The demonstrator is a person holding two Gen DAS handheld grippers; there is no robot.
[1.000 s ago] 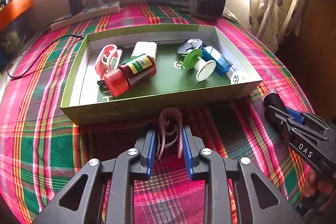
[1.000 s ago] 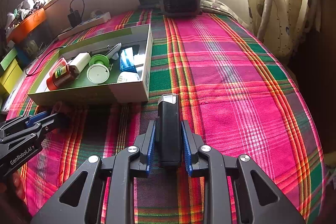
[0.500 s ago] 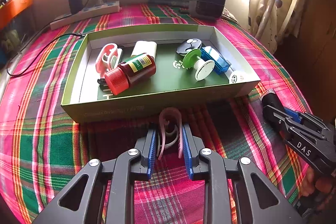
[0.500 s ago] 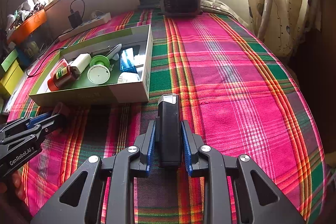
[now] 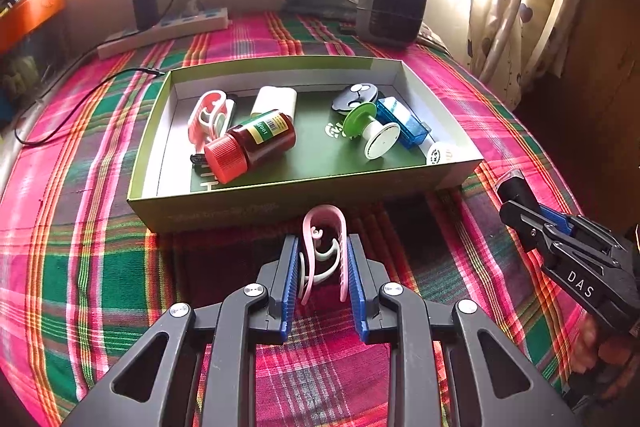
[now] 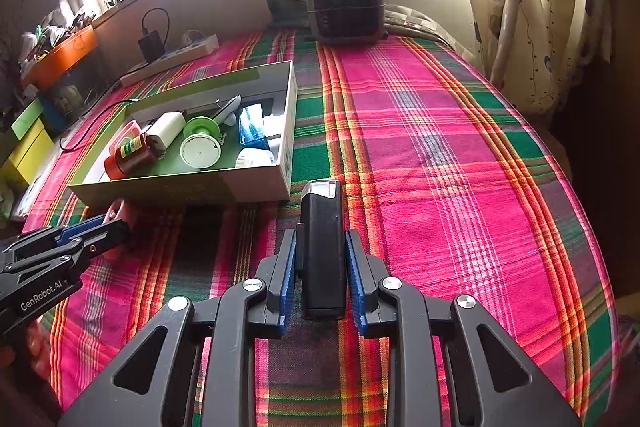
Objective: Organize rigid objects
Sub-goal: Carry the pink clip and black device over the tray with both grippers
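the left gripper (image 5: 323, 259) pinches a thin pink clip (image 5: 322, 247), the right gripper (image 6: 320, 267) clamps a black device (image 6: 322, 251); the springy clip could twist free before reaching the box (image 5: 280, 199).

Pink clip (image 5: 323, 247), plaid cloth (image 5: 80, 247)

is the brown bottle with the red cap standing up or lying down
Lying down: the brown bottle rests on its side in the green box, red cap toward the near wall.
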